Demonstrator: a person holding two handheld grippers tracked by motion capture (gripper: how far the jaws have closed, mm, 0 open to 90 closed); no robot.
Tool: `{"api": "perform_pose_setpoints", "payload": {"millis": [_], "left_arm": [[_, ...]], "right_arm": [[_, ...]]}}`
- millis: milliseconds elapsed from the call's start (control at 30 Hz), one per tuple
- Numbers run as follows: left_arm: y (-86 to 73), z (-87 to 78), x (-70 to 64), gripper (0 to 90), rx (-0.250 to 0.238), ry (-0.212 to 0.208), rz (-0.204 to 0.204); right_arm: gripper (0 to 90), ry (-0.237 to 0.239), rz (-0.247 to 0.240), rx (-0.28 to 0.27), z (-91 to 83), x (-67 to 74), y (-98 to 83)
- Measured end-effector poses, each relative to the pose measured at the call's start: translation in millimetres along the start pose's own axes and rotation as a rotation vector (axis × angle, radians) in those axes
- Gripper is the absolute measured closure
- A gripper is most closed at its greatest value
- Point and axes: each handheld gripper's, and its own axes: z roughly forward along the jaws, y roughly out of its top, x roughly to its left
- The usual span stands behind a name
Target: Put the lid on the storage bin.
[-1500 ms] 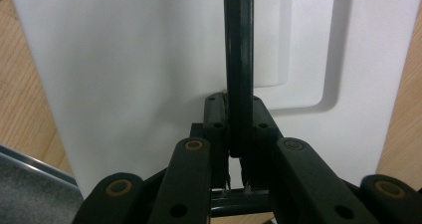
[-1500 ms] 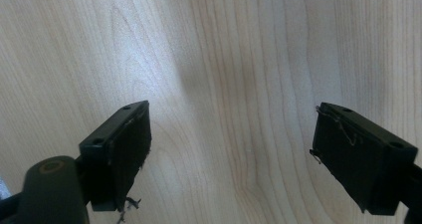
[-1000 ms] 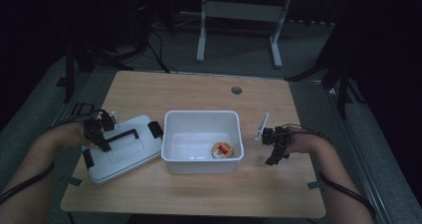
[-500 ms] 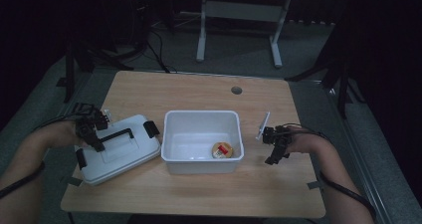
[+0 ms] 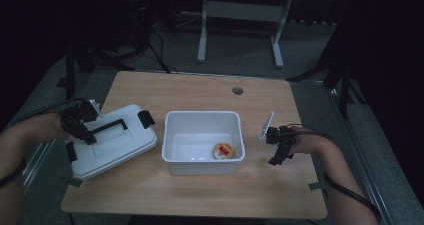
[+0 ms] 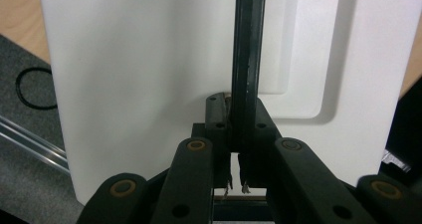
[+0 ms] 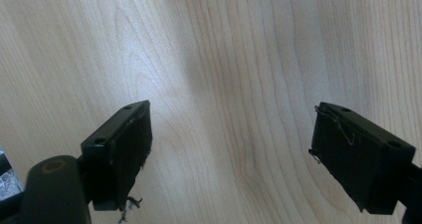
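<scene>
The white lid (image 5: 112, 147) with its black handle (image 5: 106, 127) and black side clips lies just left of the white tub (image 5: 202, 140), which stands near the middle of the wooden counter (image 5: 200, 92). The lid sits askew, its near left corner reaching past the counter's left edge, and it looks tilted, with the side away from the tub raised.

The left gripper (image 5: 80, 125) is at the end of the handle farthest from the tub. In the left gripper view its fingers (image 6: 217, 115) are clamped on the black handle (image 6: 246, 64), which runs straight up between them across the white lid (image 6: 134, 74); bare counter shows at the top corners there.

Inside the tub, in the corner nearest the person and toward the right, lies a small round tin (image 5: 223, 150) with a yellow and red top.

The right gripper (image 5: 277, 147) is on the other side of the tub, just right of it and above bare counter, its grey plate standing up beside it. In the right gripper view its fingers (image 7: 122, 149) are spread wide with nothing between them, over plain wood (image 7: 234, 84).

A round grey hole cover (image 5: 237, 90) sits in the counter beyond the tub, near the far edge.
</scene>
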Motion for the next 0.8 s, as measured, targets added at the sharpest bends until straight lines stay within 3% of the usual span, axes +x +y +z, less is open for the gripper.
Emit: {"api": "perform_pose_setpoints", "payload": {"millis": [33, 67, 200, 400, 633, 800], "left_arm": [[0.0, 0.0, 0.0, 83.6, 0.0, 0.0, 0.0], [0.3, -12.1, -3.1, 83.6, -0.014, 0.013, 0.005], [3.2, -32.5, -7.2, 83.6, -0.035, 0.031, 0.025], [15.0, -52.4, -14.8, 83.6, -0.04, 0.05, 0.058], [34.4, -60.2, -24.8, 83.6, -0.062, 0.037, 0.111], [60.9, -57.8, -34.4, 83.6, -0.062, 0.03, 0.163]], "right_arm": [[15.9, 0.0, 0.0, 0.0, 0.0, 0.0, 0.0], [15.9, 0.001, 0.0, 0.0, -0.4, 0.1, -0.2], [15.9, 0.0, 0.0, 0.005, -0.7, 1.2, 0.8], [15.9, 0.003, -0.004, 0.001, -0.3, 2.4, 3.8], [15.9, 0.001, -0.007, -0.001, -0.8, 2.1, 4.1], [15.9, 0.002, -0.016, 0.002, -1.0, 3.7, 4.5]]}}
